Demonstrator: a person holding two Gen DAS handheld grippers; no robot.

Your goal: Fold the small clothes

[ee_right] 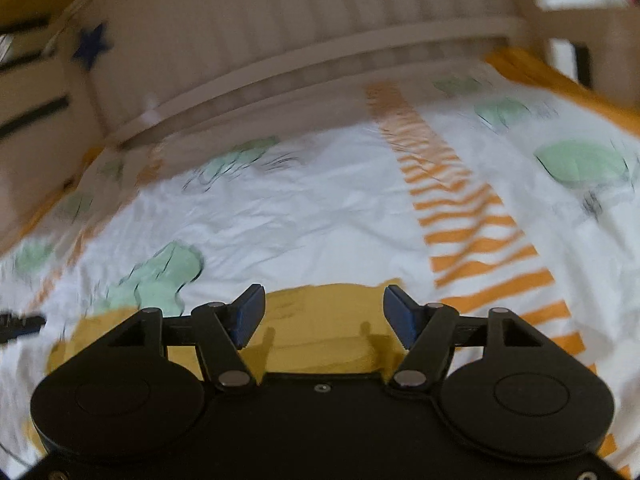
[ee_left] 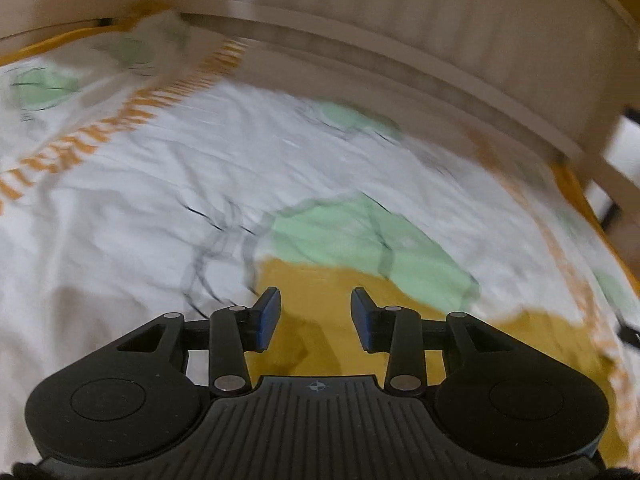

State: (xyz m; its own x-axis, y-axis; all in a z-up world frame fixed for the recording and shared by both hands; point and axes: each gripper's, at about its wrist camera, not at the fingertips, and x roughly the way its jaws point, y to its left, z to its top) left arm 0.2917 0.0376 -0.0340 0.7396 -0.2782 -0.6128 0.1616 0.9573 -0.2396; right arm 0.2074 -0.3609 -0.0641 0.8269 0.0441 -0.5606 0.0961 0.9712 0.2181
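A small white garment (ee_left: 160,200) printed with pale green shapes and orange striped bands (ee_left: 120,120) lies spread flat on a mustard-yellow surface (ee_left: 320,280). My left gripper (ee_left: 315,300) hangs just above the garment's near edge, over a bare yellow patch, open with nothing between its blue pads. In the right wrist view the same garment (ee_right: 300,208) fills the middle, with a striped band (ee_right: 472,220) running away on the right. My right gripper (ee_right: 325,296) is open wider, empty, over the yellow surface (ee_right: 320,320) at the cloth's near hem. Both views are motion-blurred.
A beige slatted wall with a rail (ee_left: 400,20) closes off the far side of the surface; in the right wrist view this wall (ee_right: 280,20) bears a dark blue star (ee_right: 93,45). A blurred black object (ee_right: 20,322) shows at the left edge.
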